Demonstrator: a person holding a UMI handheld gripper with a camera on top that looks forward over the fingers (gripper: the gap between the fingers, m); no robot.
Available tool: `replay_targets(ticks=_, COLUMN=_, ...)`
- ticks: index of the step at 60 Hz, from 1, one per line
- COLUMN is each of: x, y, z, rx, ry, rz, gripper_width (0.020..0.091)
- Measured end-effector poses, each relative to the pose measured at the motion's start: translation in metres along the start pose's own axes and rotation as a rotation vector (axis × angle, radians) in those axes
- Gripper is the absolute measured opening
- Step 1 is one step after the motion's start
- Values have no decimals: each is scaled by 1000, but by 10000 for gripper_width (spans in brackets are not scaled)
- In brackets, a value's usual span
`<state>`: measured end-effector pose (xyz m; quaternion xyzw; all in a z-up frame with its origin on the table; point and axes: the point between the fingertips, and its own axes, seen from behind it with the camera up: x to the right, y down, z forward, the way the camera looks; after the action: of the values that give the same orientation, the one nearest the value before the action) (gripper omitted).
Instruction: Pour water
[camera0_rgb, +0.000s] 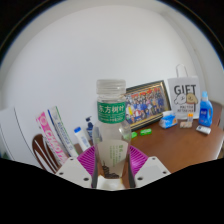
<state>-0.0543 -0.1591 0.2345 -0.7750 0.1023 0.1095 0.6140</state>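
Clear plastic water bottle (111, 125) – white cap, green label band with white characters, pale patterned lower label. Gripper (110, 168) – magenta pads (92, 160) on inner faces, light grey finger bodies. Reddish-brown wooden counter (175, 150). Dark-framed group photograph (148, 102) – blues and yellows inside. White paper gift bag (185, 97) with black lettering. Small blue bottle (205, 108). Bright green small item (146, 131) on counter. Pink-and-white printed packet (52, 135). Wall behind plain white.

Two pale grey fingers (75, 170), magenta pads (89, 160) with a grid texture on inner faces
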Motion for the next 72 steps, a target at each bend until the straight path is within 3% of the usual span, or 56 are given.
replay_targets(ticks=8, x=81, y=26, z=4, rx=-50, ry=90, rz=-252, gripper_width=426)
replay_targets(ticks=18, x=144, y=82, z=15, rx=-146, ry=76, rz=-321, gripper_width=426)
replay_targets(ticks=31, x=175, y=134, z=32, rx=-206, ry=33, rz=-297, gripper_width=437)
replay_targets(ticks=36, x=175, y=133, z=31, rx=-173, ry=19, rz=-292, gripper_width=438)
replay_targets(ticks=46, x=176, y=137, z=28, rx=-191, ry=30, rz=-286, gripper_width=555)
replay_targets(ticks=49, x=176, y=142, z=25, rx=-232, ry=38, rz=-268, gripper_width=689)
replay_targets(ticks=52, x=173, y=143, z=19, rx=-256, ry=35, rz=-250, gripper_width=867)
replay_targets(ticks=54, x=171, y=142, z=13, rx=-262, ry=40, rz=-242, gripper_width=835)
replay_targets(ticks=72, x=141, y=116, z=-93, rx=-348, ry=134, rz=-252, gripper_width=855)
